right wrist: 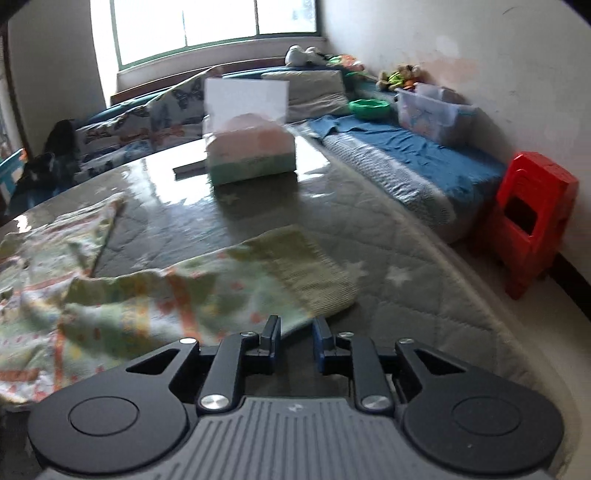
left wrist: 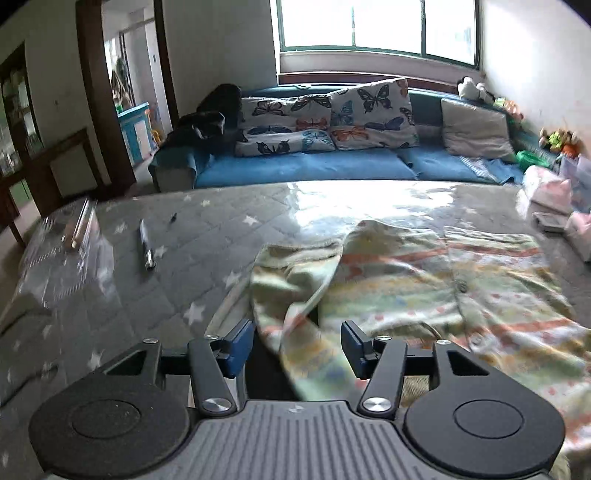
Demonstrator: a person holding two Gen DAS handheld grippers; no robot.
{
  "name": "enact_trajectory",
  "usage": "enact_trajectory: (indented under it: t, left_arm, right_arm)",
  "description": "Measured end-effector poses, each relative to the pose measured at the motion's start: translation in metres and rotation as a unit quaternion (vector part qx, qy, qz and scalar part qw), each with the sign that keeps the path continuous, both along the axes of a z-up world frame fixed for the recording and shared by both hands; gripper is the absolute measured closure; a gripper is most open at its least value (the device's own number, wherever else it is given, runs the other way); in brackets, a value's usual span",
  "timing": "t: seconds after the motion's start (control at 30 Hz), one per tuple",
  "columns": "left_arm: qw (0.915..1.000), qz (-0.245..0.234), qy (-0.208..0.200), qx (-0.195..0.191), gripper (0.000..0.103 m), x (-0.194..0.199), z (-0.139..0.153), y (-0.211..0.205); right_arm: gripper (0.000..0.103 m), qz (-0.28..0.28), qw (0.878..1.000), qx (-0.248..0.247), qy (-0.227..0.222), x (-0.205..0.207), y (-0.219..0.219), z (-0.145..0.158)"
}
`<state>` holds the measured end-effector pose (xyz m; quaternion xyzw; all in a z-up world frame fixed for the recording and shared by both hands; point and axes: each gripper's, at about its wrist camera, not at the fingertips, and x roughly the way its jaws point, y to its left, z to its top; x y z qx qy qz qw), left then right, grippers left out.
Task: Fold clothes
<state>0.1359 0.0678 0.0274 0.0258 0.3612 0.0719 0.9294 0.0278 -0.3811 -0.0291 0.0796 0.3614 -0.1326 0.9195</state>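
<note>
Patterned baby cardigan (left wrist: pixel 424 291) lies spread on the star-quilted table (left wrist: pixel 166 266), sleeves out. Left gripper (left wrist: pixel 297 345) jaws wide apart around the near left sleeve (left wrist: pixel 295 295); right gripper (right wrist: pixel 295 338) jaws partly apart at the right sleeve cuff (right wrist: pixel 295 269), not clamped. Risk: shallow bite, cloth slips mid-fold. Only the right view shows the tissue box (right wrist: pixel 251 155); only the left shows the pen (left wrist: pixel 146 243).

Left wrist view: low over the table (left wrist: pixel 155 295), close, facing the sofa (left wrist: pixel 306 166) and window (left wrist: pixel 376 26), with the garment (left wrist: pixel 424 288) spread ahead and right. Right wrist view: equally low and close, facing the tissue box (right wrist: pixel 251 155) and the room's right wall, garment (right wrist: pixel 147 295) ahead and left. The 2 views share the garment, table, sofa and window.
</note>
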Motion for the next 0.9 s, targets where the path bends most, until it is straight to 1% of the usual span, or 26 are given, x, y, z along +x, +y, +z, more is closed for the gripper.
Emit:
enact_trajectory:
  t: [0.03,0.13,0.17,0.2,0.23,0.27,0.3,0.4,0.47,0.57,0.63,0.73,0.8,0.9]
  left_arm:
    - [1.0,0.002,0.004,0.005,0.047,0.008,-0.005,-0.001]
    - [0.9995,0.01,0.024,0.017,0.048,0.029,-0.02,0.0]
    - [0.9993,0.012,0.029,0.017,0.056,0.032,-0.024,0.002]
    - [0.9992,0.013,0.033,0.016,0.071,0.033,-0.027,0.005]
    - [0.9991,0.014,0.037,0.014,0.077,0.034,-0.03,0.008]
    - [0.999,0.015,0.041,0.012,0.087,0.035,-0.033,0.011]
    - [0.9989,0.018,0.041,0.009,0.095,0.034,-0.034,0.014]
    - [0.9989,0.033,0.034,-0.004,0.1,0.024,-0.031,0.025]
    - [0.9983,0.05,0.025,-0.015,0.101,0.013,-0.025,0.036]
    - [0.9963,0.08,0.014,-0.028,0.101,-0.008,-0.019,0.054]
    - [0.9942,0.1,0.007,-0.039,0.101,-0.024,-0.015,0.066]
    - [0.9897,0.13,-0.001,-0.059,0.101,-0.053,-0.012,0.082]
    - [0.9858,0.147,-0.004,-0.081,0.101,-0.076,-0.011,0.089]
    - [0.9772,0.184,0.002,-0.106,0.101,-0.105,-0.018,0.103]
  right_arm:
    - [0.079,-0.004,1.0,-0.002,-0.003,0.0,-0.002,0.002]
    - [0.076,0.002,1.0,-0.004,-0.012,0.002,-0.004,0.007]
    - [0.076,0.005,1.0,-0.004,-0.014,0.003,-0.004,0.008]
    - [0.075,0.011,1.0,-0.003,-0.015,0.006,-0.002,0.008]
    - [0.07,0.017,1.0,-0.002,-0.015,0.009,0.0,0.009]
    - [0.067,0.024,1.0,-0.003,-0.014,0.013,0.003,0.008]
    - [0.065,0.032,0.999,-0.004,-0.013,0.018,0.007,0.007]
    - [0.065,0.05,0.999,-0.006,-0.007,0.029,0.016,0.002]
    - [0.065,0.059,0.998,-0.005,-0.002,0.036,0.021,-0.002]
    - [0.062,0.066,0.998,-0.007,0.005,0.044,0.025,-0.006]
    - [0.057,0.07,0.997,-0.008,0.01,0.049,0.027,-0.01]
    - [0.056,0.071,0.997,-0.01,0.011,0.05,0.026,-0.012]
    - [0.054,0.074,0.997,-0.013,0.011,0.049,0.026,-0.013]
    - [0.052,0.076,0.997,-0.018,0.01,0.049,0.026,-0.014]
